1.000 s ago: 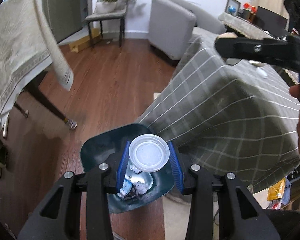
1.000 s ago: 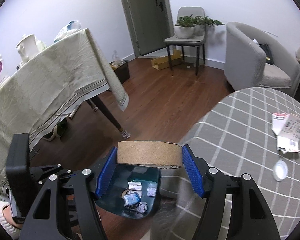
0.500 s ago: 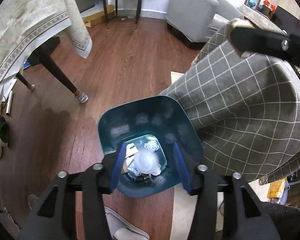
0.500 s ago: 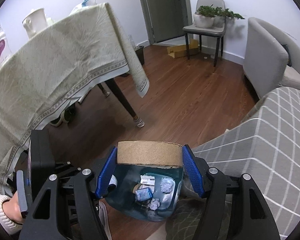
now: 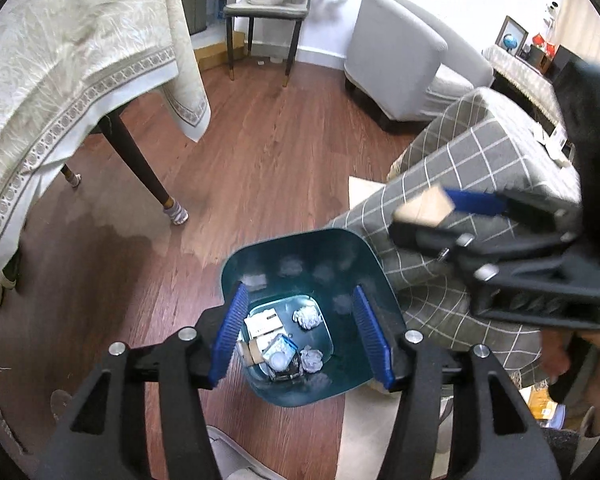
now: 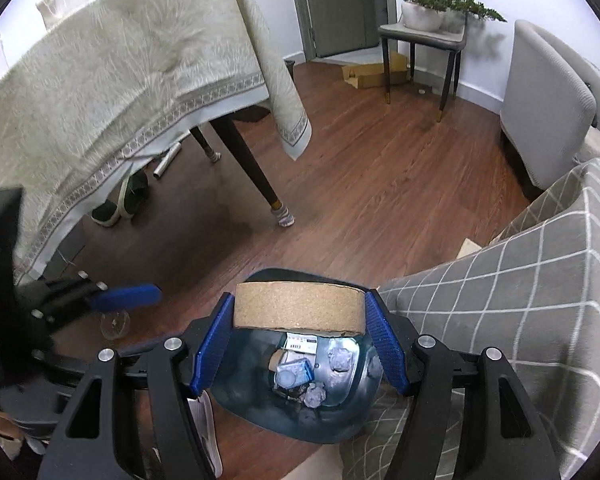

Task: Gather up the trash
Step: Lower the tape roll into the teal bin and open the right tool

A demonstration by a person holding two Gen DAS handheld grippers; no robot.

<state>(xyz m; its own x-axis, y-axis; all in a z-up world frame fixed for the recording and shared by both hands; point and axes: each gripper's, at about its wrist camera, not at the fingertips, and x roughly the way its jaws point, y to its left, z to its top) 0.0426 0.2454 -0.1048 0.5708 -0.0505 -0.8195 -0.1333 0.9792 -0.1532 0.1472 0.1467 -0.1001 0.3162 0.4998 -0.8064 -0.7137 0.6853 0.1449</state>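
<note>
A teal bin stands on the wood floor and holds crumpled paper, small packets and a clear plastic lid. My left gripper hangs open above the bin with nothing between its blue pads. My right gripper is shut on a brown cardboard tape roll and holds it over the bin's far rim. In the left wrist view the right gripper and the roll show blurred at the right, above the bin's edge.
A table under a grey checked cloth stands right beside the bin. A table with a cream cloth and dark legs is at the left. Shoes lie under it. A grey armchair and a chair stand behind.
The left jaws spread and the clear lid dropped from between them into the bin. The right gripper came down and closer over the bin, the roll still in it.
</note>
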